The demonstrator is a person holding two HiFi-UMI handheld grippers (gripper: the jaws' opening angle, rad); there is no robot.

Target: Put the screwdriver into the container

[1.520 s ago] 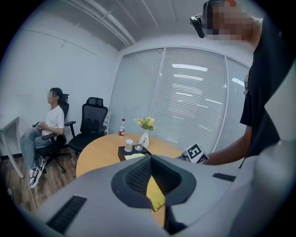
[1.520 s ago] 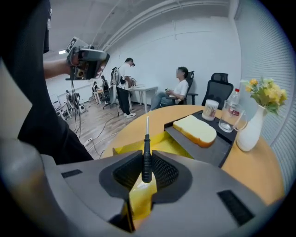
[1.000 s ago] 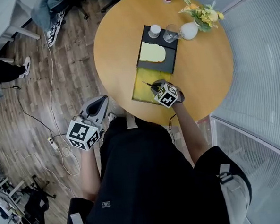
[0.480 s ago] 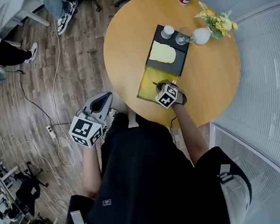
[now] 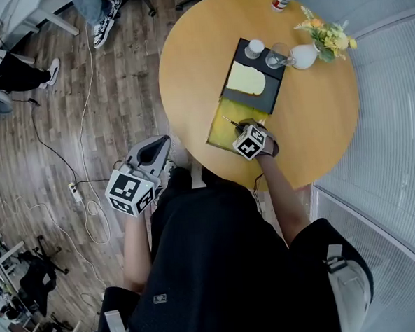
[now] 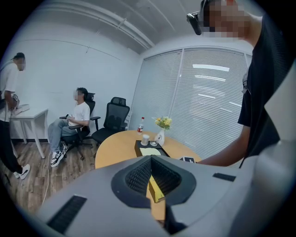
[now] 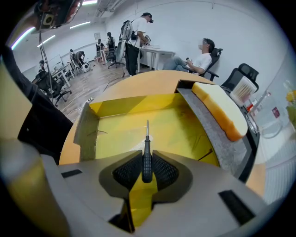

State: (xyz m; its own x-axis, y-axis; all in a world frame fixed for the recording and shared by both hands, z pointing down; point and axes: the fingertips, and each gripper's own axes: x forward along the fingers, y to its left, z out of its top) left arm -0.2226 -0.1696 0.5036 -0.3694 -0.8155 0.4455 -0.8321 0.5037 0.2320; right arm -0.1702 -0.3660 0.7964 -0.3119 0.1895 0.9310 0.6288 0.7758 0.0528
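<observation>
Two tongs were in view, one in each hand. The right tongs [image 7: 146, 167] pinched the black handle of the screwdriver [image 7: 147, 141], whose thin shaft pointed forward above the yellow floor of the container [image 7: 115, 122]. Whether its tip touched that floor could not be told. The container (an open yellow box) lay on the round table [image 5: 187, 65], touching a black tray [image 5: 276, 77] that carried a pale yellow slab [image 5: 246, 78]. Seen from the head view, the right tongs hung over the container's near end. The left tongs [image 6: 151, 159] were pressed together at the tips with nothing between them, held off the table above the wooden floor [image 5: 64, 121].
</observation>
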